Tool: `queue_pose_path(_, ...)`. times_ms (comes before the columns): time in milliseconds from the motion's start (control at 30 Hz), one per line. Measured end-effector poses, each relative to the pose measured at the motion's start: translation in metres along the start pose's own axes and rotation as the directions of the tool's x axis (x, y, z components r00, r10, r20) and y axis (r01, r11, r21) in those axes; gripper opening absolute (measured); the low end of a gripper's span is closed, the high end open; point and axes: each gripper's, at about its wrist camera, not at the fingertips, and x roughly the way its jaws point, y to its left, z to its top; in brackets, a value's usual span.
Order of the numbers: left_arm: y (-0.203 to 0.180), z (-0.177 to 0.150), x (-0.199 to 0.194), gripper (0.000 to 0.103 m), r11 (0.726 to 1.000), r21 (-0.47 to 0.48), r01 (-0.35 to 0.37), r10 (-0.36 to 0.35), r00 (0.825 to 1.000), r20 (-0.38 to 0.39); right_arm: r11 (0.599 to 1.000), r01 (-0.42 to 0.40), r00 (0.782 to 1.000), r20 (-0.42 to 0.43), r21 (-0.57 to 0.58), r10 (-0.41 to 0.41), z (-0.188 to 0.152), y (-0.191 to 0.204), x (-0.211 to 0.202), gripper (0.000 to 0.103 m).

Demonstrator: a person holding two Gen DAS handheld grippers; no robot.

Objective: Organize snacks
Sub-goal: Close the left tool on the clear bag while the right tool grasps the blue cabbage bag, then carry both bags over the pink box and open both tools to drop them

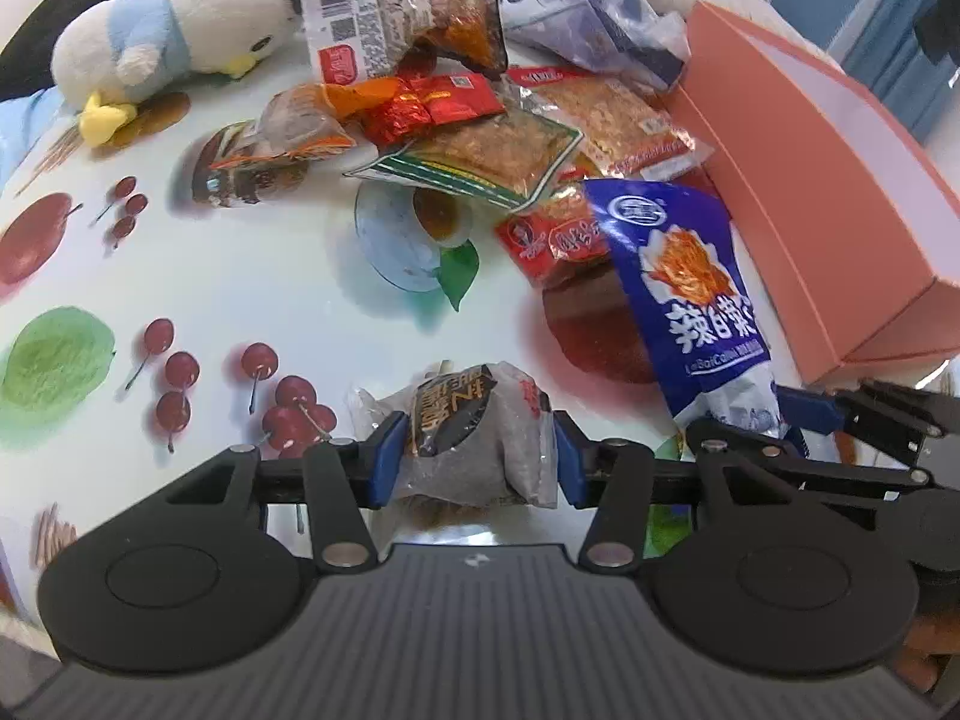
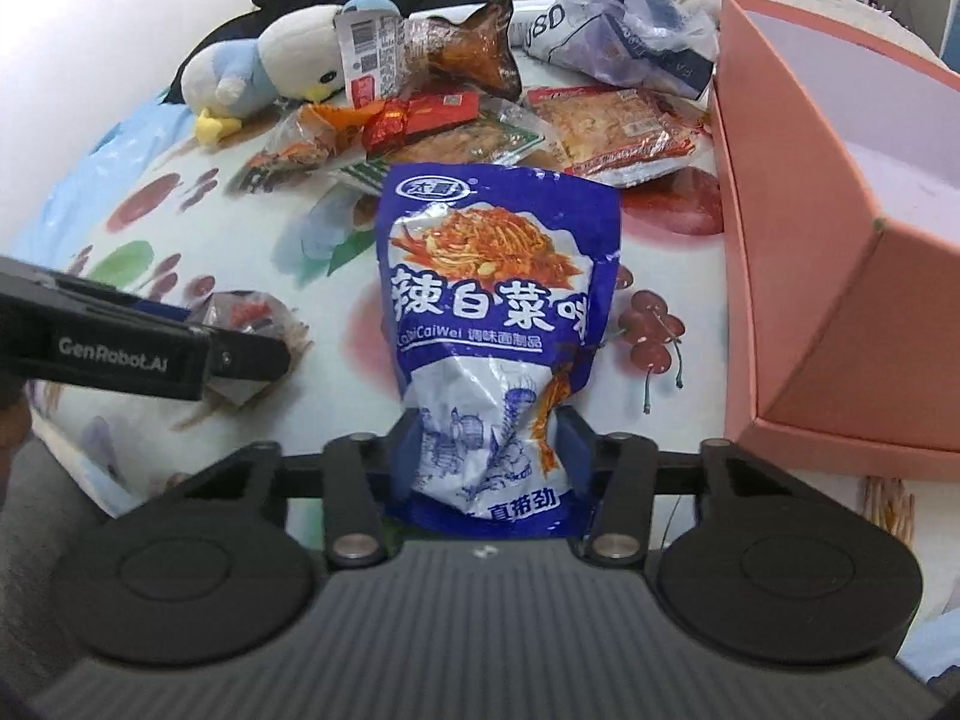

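Note:
My left gripper [image 1: 477,456] is shut on a grey clear-edged snack packet [image 1: 474,432], with both blue pads against its sides just above the fruit-print tablecloth [image 1: 252,276]. My right gripper [image 2: 489,456] is shut on the crumpled lower end of a blue and white snack packet [image 2: 492,300], which stands upright. In the left wrist view the blue packet [image 1: 690,276] hangs at the right, close to an open pink box [image 1: 810,180]. In the right wrist view the same box [image 2: 798,276] lies to the right, its pale inside showing. Several more snack packets [image 2: 480,114] are piled behind.
A white and blue plush bird [image 1: 180,18] lies at the far left of the pile. A crumpled clear bag [image 1: 606,18] sits behind the snacks. The left gripper's arm [image 2: 138,354] reaches in from the left of the right wrist view.

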Motion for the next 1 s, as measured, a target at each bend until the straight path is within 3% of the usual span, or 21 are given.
queue_pose_path(267, -0.003, -0.004, -0.04, 0.056, 0.997, -0.073, 0.012, -0.007, 0.998, 0.069, 1.0, 0.025, 0.998, 0.064, 0.017, -0.026, 0.002, 0.002, -0.032, 0.042)
queue_pose_path(700, -0.033, -0.015, -0.129, 0.056, 0.995, -0.08, 0.063, -0.045, 0.978, 0.205, 0.996, 0.03, 0.98, 0.192, 0.083, -0.046, 0.002, 0.01, -0.121, 0.042)
queue_pose_path(1000, -0.056, -0.025, -0.167, 0.056, 0.992, -0.053, 0.114, -0.096, 0.958, 0.269, 0.993, 0.049, 0.96, 0.268, 0.104, -0.075, 0.0, 0.011, -0.17, 0.042)
